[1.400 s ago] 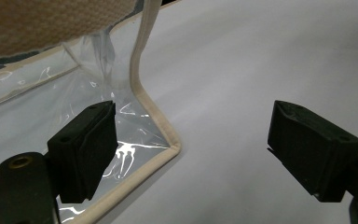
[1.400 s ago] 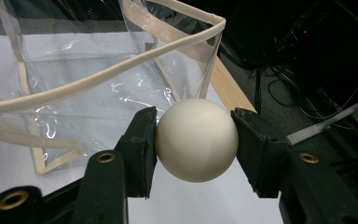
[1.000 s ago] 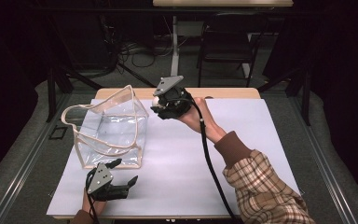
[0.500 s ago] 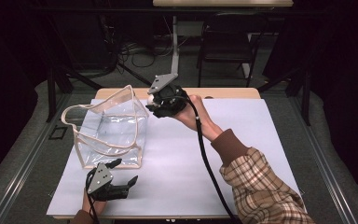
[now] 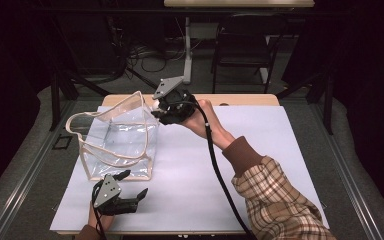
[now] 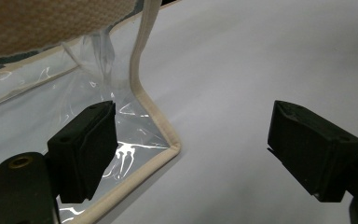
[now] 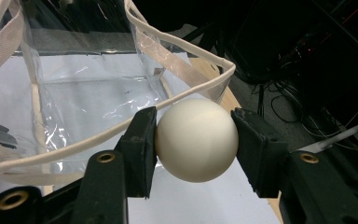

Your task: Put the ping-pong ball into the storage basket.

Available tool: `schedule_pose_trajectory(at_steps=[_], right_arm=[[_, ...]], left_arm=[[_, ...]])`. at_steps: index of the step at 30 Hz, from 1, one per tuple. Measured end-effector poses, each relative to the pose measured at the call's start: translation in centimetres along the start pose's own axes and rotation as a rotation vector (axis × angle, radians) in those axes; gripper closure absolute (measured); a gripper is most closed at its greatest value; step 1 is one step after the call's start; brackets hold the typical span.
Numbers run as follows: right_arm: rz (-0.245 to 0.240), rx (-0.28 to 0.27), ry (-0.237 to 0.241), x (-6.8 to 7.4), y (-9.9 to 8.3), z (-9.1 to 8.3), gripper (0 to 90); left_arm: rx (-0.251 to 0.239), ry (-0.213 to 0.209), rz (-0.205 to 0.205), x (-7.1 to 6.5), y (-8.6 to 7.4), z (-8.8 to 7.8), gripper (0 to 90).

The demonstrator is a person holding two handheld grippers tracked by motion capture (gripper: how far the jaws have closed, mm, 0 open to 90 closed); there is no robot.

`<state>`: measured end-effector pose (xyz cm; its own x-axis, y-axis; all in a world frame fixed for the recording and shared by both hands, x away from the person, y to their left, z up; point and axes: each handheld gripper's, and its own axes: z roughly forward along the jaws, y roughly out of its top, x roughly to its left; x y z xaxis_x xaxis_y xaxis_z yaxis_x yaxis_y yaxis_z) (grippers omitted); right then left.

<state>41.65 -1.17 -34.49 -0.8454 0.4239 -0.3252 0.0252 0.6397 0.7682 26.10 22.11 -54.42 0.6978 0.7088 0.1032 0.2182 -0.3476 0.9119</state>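
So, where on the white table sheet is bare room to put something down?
The white table sheet is bare right of the clear plastic bag with cream trim, up to the plaid sleeve, and also beyond that arm. It is crowded at the bag's rim, where the right gripper holds a cream ball, and near the bag's front corner by the open left gripper.

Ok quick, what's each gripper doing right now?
Left gripper: open, holding nothing, beside the clear bag's corner.
Right gripper: shut on the white ball.
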Motion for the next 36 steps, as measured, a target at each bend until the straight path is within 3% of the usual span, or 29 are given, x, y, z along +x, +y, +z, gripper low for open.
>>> schedule_pose_trajectory(at_steps=[36], right_arm=[[-0.041,0.003,0.042,1.5,2.5,1.3,51.1]], left_arm=[[-0.003,-0.002,-0.001,0.0,0.0,0.0,15.9]])
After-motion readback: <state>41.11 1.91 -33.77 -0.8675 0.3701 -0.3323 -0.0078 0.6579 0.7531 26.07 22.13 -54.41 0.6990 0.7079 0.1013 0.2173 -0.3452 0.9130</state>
